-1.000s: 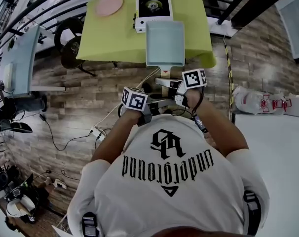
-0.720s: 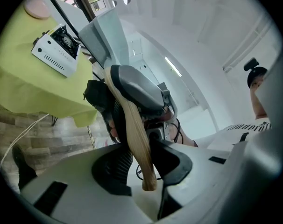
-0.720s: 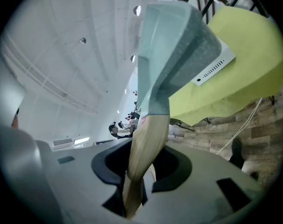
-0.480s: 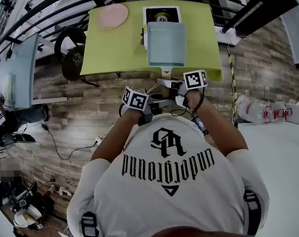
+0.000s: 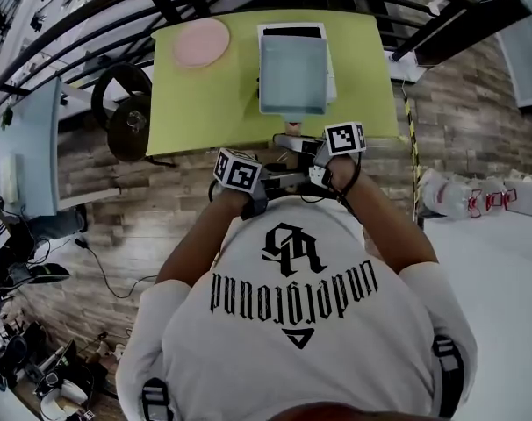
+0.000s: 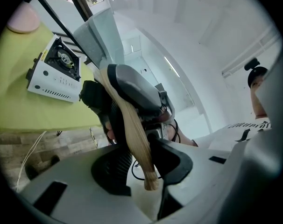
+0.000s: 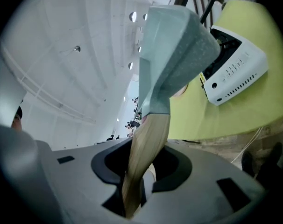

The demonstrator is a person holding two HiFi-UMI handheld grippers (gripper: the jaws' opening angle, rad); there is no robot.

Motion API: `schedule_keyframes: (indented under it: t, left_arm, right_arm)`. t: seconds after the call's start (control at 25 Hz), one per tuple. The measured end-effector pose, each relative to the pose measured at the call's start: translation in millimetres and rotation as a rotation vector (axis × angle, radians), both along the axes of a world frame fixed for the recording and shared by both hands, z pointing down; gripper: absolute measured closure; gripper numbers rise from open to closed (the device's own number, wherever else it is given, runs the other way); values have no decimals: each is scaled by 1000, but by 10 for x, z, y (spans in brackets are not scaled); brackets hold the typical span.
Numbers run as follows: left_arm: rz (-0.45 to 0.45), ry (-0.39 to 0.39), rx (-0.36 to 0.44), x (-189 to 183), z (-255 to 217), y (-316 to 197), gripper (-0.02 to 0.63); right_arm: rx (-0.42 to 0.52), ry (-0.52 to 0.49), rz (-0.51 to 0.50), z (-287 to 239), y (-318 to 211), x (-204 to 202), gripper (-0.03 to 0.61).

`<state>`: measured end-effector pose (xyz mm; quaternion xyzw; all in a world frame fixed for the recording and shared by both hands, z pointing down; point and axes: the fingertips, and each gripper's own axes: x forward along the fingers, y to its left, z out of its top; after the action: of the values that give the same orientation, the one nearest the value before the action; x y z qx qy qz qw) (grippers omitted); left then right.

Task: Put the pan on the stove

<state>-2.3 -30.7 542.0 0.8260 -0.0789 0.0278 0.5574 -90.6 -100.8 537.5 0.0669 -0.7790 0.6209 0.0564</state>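
A square pale-teal pan [image 5: 293,73] with a wooden handle [image 5: 291,127] hangs over the white camping stove [image 5: 330,56] on the green table [image 5: 200,95], covering most of it. My left gripper [image 5: 277,181] is shut on the near end of the handle [image 6: 132,129]. My right gripper [image 5: 290,144] is shut on the handle [image 7: 144,157] closer to the pan [image 7: 174,55]. In the left gripper view the stove [image 6: 55,71] lies below and left of the tilted pan [image 6: 102,36]. In the right gripper view the stove [image 7: 232,64] sits just right of the pan. Whether the pan touches the stove is hidden.
A pink plate [image 5: 201,42] lies at the table's far left corner. Black round objects [image 5: 130,117] stand on the floor left of the table. A white surface [image 5: 503,270] is at the right, with bags [image 5: 463,191] beside it. Dark railings [image 5: 90,16] run behind the table.
The pan has moved away from me and now covers the stove, whose burner showed earlier. Both grippers went forward with the handle, closer to the table's near edge.
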Motion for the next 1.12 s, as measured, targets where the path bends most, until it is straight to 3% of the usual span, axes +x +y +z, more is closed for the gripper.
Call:
schedule_keyframes:
  t: [0.56, 0.84, 1.12]
  left_arm:
    - [-28, -16, -21, -77, 178, -888, 479]
    - [-63, -3, -73, 83, 321, -1758, 480]
    - [-89, -9, -88, 186, 532, -1976, 480]
  right_arm:
    - [-22, -9, -22, 166, -865, -106, 456]
    - [-62, 16, -46, 359, -1704, 36, 456]
    - [-63, 30, -85, 584, -1888, 121, 453]
